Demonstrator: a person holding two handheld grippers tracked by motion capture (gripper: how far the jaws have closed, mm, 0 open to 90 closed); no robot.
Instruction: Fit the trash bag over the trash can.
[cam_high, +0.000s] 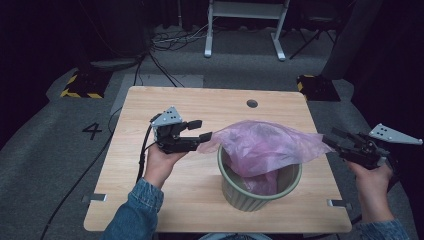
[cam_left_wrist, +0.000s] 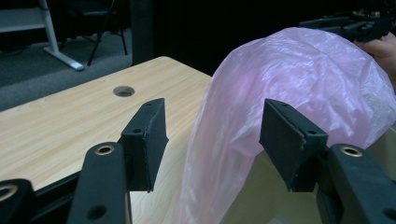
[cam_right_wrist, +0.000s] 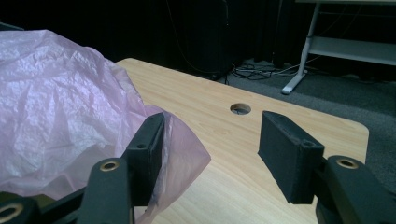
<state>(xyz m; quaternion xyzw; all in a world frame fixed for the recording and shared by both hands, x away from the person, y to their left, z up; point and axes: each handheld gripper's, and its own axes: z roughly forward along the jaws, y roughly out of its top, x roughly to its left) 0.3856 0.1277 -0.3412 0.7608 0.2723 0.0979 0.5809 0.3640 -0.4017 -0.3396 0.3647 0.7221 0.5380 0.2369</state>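
Left gripper (cam_high: 202, 130) held in the left hand (cam_high: 161, 162), just left of the round pale green ribbed bin (cam_high: 260, 187). Jaws spread wide apart in the left gripper view, pinching nothing. One black pad (cam_left_wrist: 145, 140) bare over the wood, the other pad (cam_left_wrist: 289, 140) in front of the thin pink see-through plastic bag (cam_left_wrist: 299, 88). The bag's near edge hangs down in the gap between the jaws. Touching or not: cannot tell. From above, the tip of the lower jaw meets the bag's left corner.

Right gripper (cam_high: 334, 136) held in the right hand (cam_high: 372, 175), to the right of the bin, past the edge of the light wooden table (cam_high: 150, 200). Jaws spread wide here too, in the right gripper view. One pad (cam_right_wrist: 149, 154) lies against the pink bag's (cam_right_wrist: 60, 102) loose corner, which folds around it. The other pad (cam_right_wrist: 287, 154) stands free, nothing on it. Nothing squeezed between them.

Pink bag (cam_high: 265, 145) draped over the top of the bin, crinkly and shiny, puffed up like a little tent. Left corner pulled out toward the left gripper, right corner stretched toward the right gripper. Bottom part drooping down inside the bin, against its far inner wall.

Bin standing upright near the front of the table, a bit right of the middle. Small round hole (cam_high: 252, 103) in the table top behind the bin, near the far edge.
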